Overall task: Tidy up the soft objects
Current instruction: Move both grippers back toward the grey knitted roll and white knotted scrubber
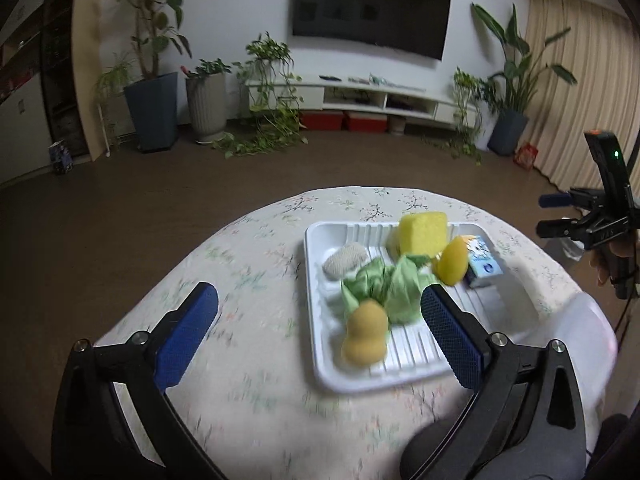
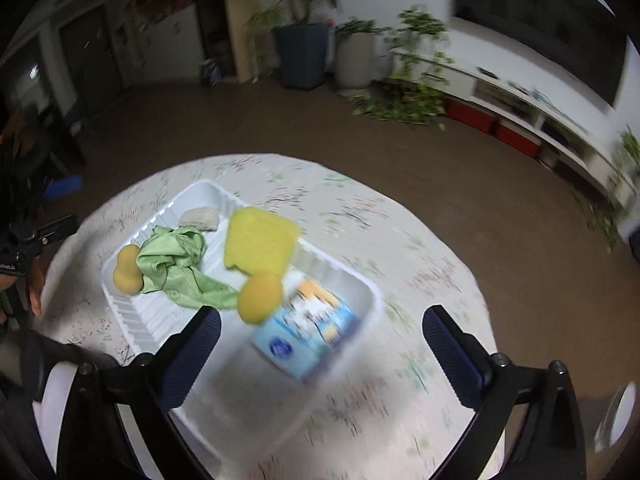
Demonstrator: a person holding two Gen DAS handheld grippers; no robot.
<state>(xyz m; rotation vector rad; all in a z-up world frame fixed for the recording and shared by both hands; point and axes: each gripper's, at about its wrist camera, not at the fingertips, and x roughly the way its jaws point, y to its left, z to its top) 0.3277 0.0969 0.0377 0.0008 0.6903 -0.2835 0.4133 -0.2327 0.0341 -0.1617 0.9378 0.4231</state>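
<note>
A white ribbed tray (image 1: 316,280) (image 2: 360,292) sits on the round floral table. It holds a green cloth (image 1: 384,288) (image 2: 176,264), a gourd-shaped yellow sponge (image 1: 366,338) (image 2: 127,270), an egg-shaped yellow sponge (image 1: 452,262) (image 2: 260,296), a yellow block sponge (image 1: 424,232) (image 2: 260,240), a beige loofah pad (image 1: 346,260) (image 2: 200,218) and a blue tissue pack (image 1: 484,264) (image 2: 308,336). My left gripper (image 1: 320,320) is open and empty above the tray's near left. My right gripper (image 2: 320,340) is open and empty above the tissue pack; it also shows in the left wrist view (image 1: 560,216).
The floral tablecloth (image 1: 248,264) (image 2: 420,248) covers the round table, with brown floor around it. Potted plants (image 1: 152,92), a TV (image 1: 372,16) and a low white cabinet (image 1: 360,96) stand far behind.
</note>
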